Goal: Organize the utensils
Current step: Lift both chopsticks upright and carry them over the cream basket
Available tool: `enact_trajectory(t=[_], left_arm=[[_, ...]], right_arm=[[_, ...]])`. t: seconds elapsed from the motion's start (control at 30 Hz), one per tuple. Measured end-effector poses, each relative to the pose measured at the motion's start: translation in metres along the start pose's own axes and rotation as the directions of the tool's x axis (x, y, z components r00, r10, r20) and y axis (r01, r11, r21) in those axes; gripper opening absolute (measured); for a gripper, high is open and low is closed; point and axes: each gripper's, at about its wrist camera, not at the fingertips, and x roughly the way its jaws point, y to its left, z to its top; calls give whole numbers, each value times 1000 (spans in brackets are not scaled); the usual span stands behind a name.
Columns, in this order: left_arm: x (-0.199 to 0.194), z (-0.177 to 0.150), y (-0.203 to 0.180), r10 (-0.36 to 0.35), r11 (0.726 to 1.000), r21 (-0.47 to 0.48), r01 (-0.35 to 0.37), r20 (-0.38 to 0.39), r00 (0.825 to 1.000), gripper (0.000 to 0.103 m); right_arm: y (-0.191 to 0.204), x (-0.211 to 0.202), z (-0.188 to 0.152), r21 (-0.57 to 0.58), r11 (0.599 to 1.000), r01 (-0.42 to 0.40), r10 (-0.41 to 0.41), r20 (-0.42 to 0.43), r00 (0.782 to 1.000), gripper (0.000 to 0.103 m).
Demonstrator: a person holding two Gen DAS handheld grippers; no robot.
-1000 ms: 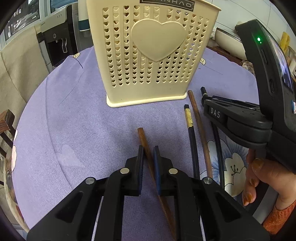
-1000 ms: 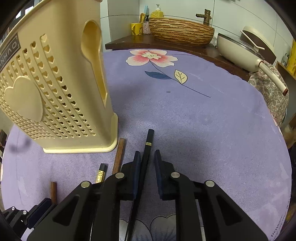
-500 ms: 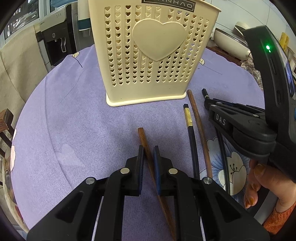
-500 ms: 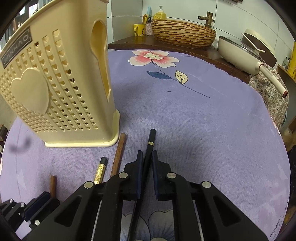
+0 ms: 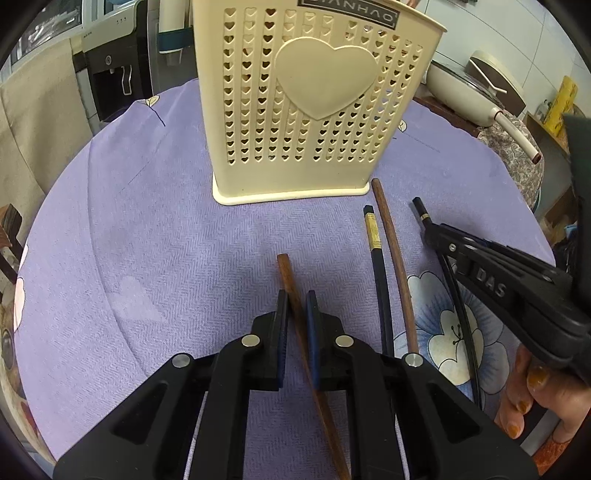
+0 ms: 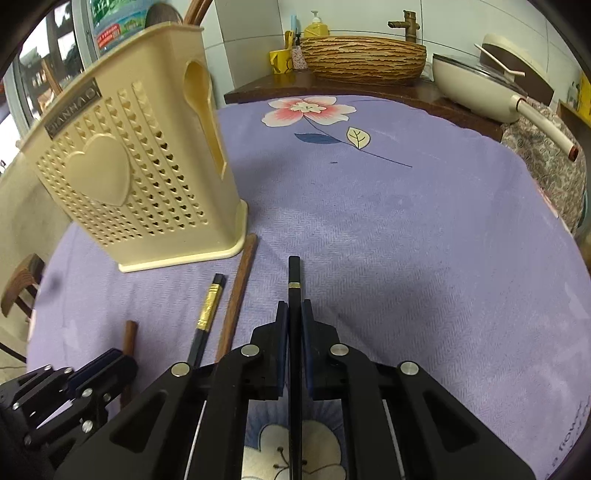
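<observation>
A cream perforated utensil holder (image 5: 303, 107) with a heart stands on the purple tablecloth; it also shows in the right wrist view (image 6: 129, 173). My left gripper (image 5: 297, 299) is shut on a brown wooden chopstick (image 5: 286, 269). My right gripper (image 6: 294, 308) is shut on a black chopstick (image 6: 294, 273) with a gold ring; it shows lifted at the right of the left wrist view (image 5: 421, 210). A black chopstick with a gold band (image 5: 373, 236) and another brown chopstick (image 5: 391, 240) lie on the cloth between the grippers.
A woven basin (image 6: 364, 57) and a cream pan (image 6: 476, 88) sit on a dark counter behind the round table. A water dispenser (image 5: 110, 70) stands at the far left. The holder has utensil handles sticking out of its top (image 6: 195, 11).
My right gripper has closed on the black chopstick and raised it off the cloth, moving right in the left wrist view. The left gripper stays shut on the brown chopstick.
</observation>
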Motion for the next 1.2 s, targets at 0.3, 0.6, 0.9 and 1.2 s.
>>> enact_trajectory(t=[0.3,0.6,0.9,1.2], left_arm=[[-16,5,3,-61,998,-29,62,10,998,8],[-66,7,-3,-131,991,-6,132,90,987,7],[-130,11,0,-191,982,42,186,196,962,7],[-178,15,0,-211,977,77,197,280,937,7]], right_arm=[[-9,-41,-2,31,993,-112,109,78,991,8],[-9,-87,-5,2,988,-154,152,167,974,8],[-9,-145,-6,-69,977,-204,215,260,942,8],[-4,-187,-9,-126,967,-220,249,306,919,8]])
